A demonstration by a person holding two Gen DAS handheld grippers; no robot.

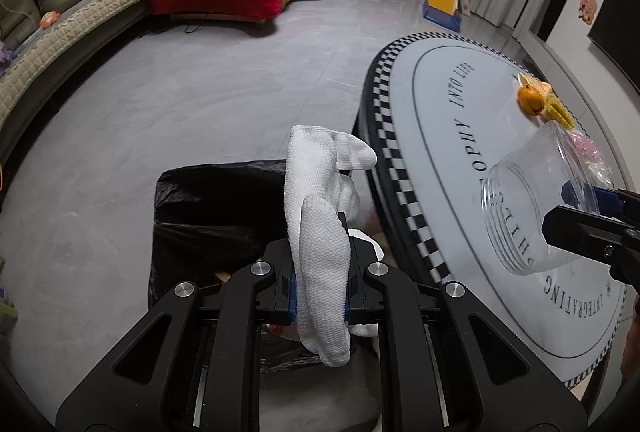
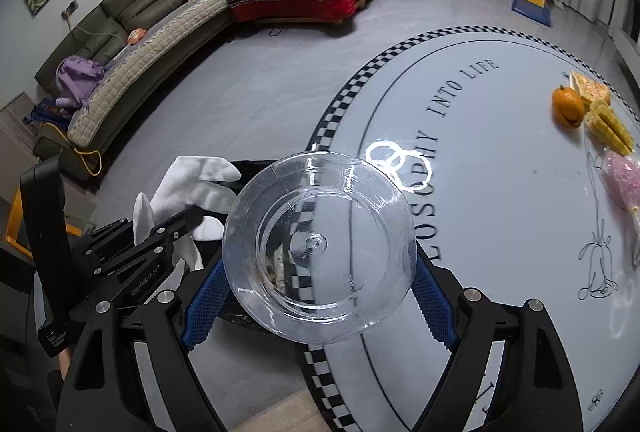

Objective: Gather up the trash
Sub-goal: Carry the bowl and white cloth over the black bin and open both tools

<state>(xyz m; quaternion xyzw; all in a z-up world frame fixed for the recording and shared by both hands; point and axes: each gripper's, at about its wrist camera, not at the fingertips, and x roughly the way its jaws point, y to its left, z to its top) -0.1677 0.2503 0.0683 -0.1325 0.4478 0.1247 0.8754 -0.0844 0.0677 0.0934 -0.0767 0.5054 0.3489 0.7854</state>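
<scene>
The left hand-held gripper (image 1: 320,272) clenches a white glove (image 1: 320,232) and the right hand-held gripper (image 2: 316,296) grasps a clear jar (image 2: 320,248); next, release both over the black bag (image 1: 208,212).

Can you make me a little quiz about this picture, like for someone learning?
1. True or false: the left gripper holds a white glove.
2. What is clamped in the right gripper? A) orange B) clear jar C) corn
3. What black thing sits on the floor under the glove?

Key:
1. True
2. B
3. The trash bag
</scene>
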